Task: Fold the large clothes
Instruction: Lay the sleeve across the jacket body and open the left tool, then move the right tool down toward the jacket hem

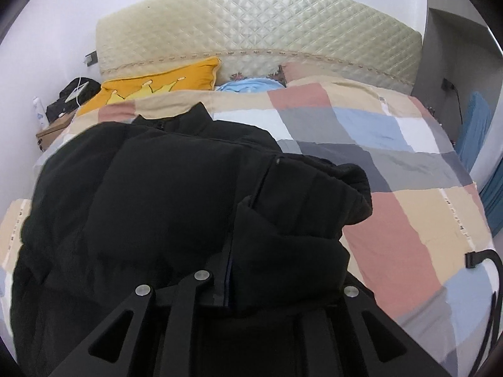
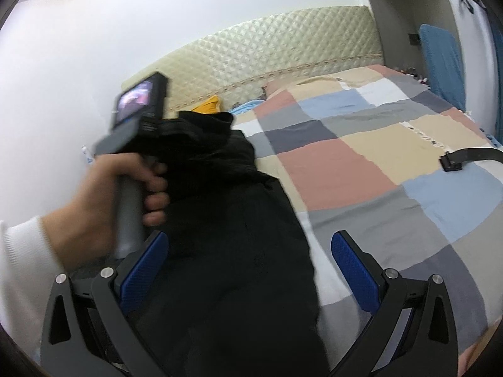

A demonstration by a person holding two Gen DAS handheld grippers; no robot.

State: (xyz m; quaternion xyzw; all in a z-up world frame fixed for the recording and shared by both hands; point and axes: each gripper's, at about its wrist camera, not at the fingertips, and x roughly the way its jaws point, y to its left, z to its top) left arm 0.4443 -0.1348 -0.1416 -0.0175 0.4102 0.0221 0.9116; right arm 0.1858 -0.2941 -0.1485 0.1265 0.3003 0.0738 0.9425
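Note:
A large black padded jacket lies on the checked bedspread, collar toward the headboard. My left gripper is low over its near edge, and the jacket's fabric is bunched between the jaws and hides the fingertips. In the right wrist view the jacket runs between my right gripper's blue pads, which stand wide apart with the gripper open just above it. The left hand and its gripper handle show there, blurred, at the jacket's far end.
A yellow cushion and a blue pillow lie by the quilted headboard. A black strap lies on the bedspread at the right. A bedside table with clutter stands at the left, by the wall.

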